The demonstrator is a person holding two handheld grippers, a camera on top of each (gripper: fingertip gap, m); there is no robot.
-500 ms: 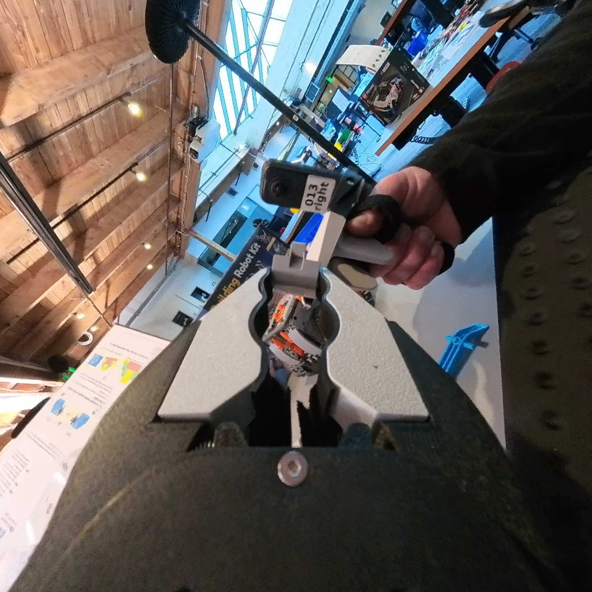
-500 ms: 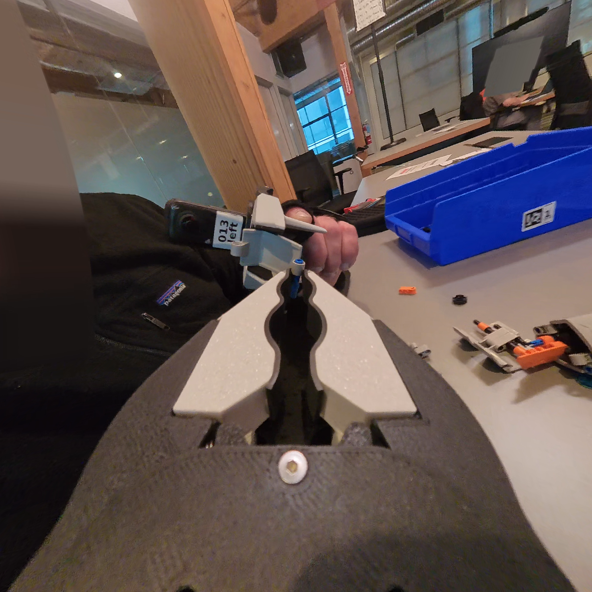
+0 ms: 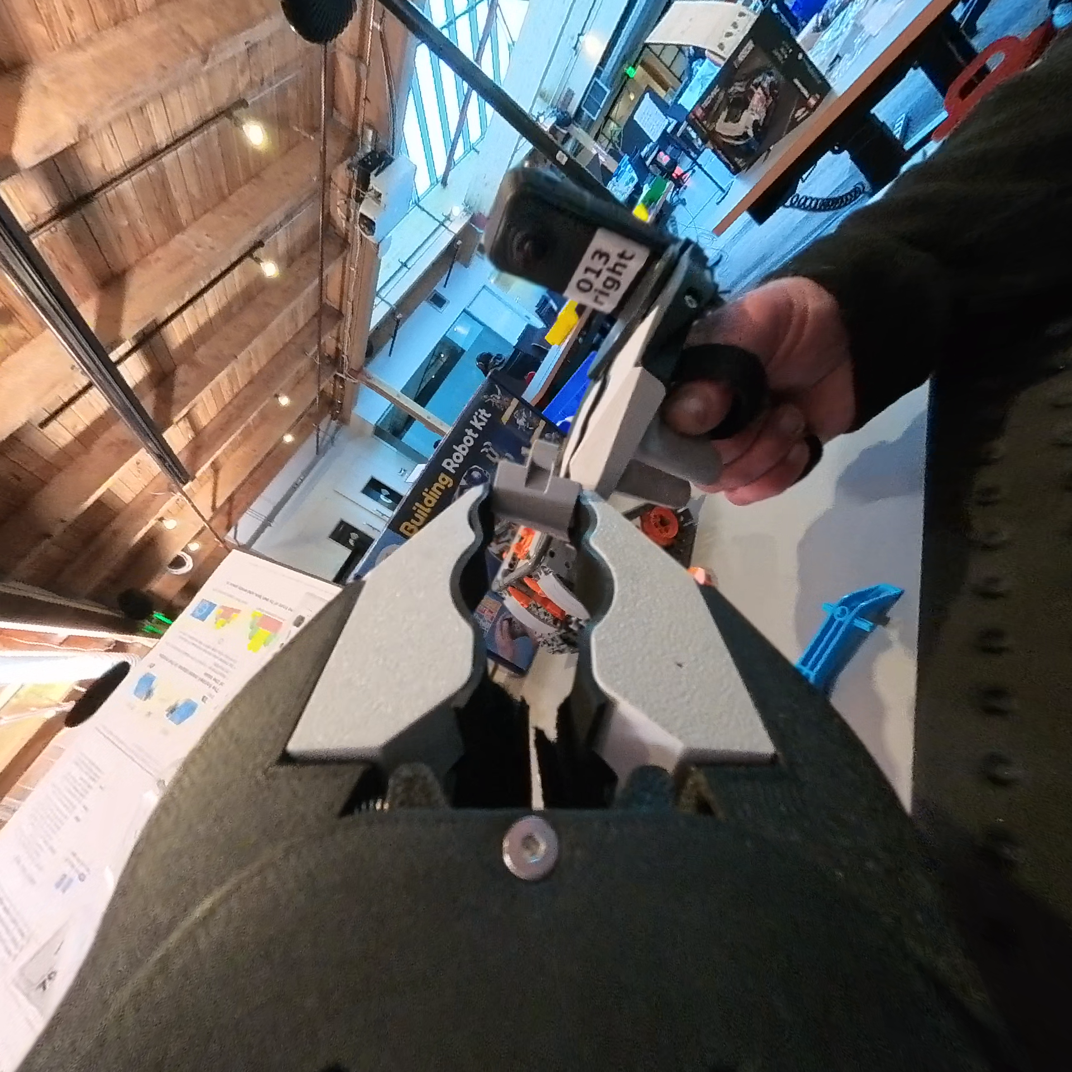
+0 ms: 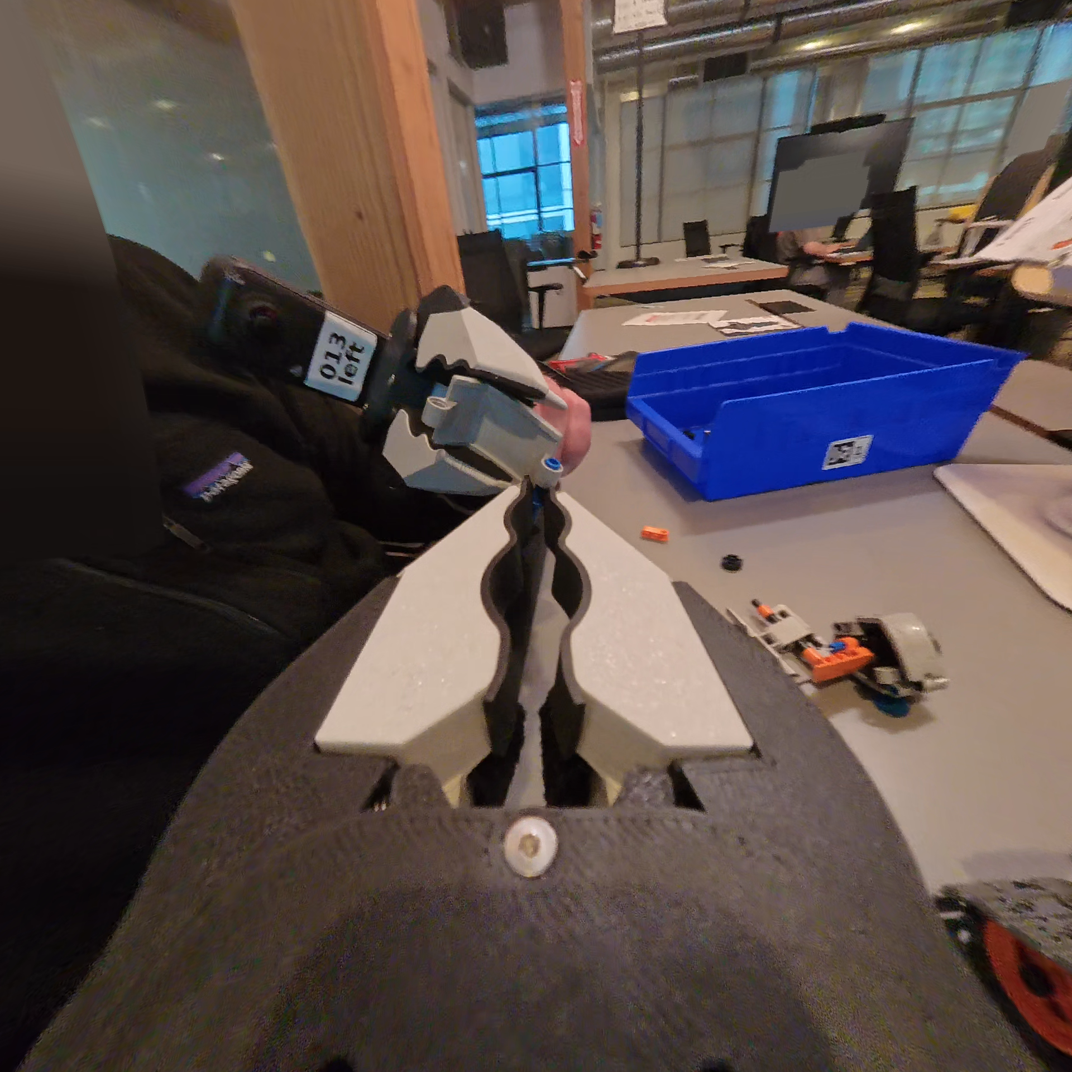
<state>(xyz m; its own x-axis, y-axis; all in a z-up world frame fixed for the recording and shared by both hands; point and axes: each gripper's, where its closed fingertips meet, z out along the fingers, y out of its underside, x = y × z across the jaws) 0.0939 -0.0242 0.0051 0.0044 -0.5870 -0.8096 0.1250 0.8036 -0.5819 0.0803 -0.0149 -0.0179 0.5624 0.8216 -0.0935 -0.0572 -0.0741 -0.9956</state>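
My left gripper (image 3: 533,506) is shut on a grey building-block part (image 3: 535,496) and holds it in the air. In the right wrist view the left gripper (image 4: 533,444) grips this grey part (image 4: 493,426) across its middle. My right gripper (image 4: 536,494) is shut on a small blue pin (image 4: 538,500) at its tips. The pin's head (image 4: 551,464) sits at the lower end of the grey part. In the left wrist view the right gripper (image 3: 571,464), held by a hand (image 3: 771,394), touches the grey part from behind.
On the grey table (image 4: 870,551) stand a blue bin (image 4: 812,417), a grey and orange half-built model (image 4: 841,649), a small orange piece (image 4: 654,533), a black ring (image 4: 732,561) and an orange-hubbed wheel (image 4: 1027,980). A blue part (image 3: 841,626) lies near the person's dark jacket (image 4: 232,522). Both grippers' tips are close together, under 4 cm apart.
The two grippers have come closer together. The left gripper has tilted, and the grey part's end now meets the blue pin at the right gripper's tips.
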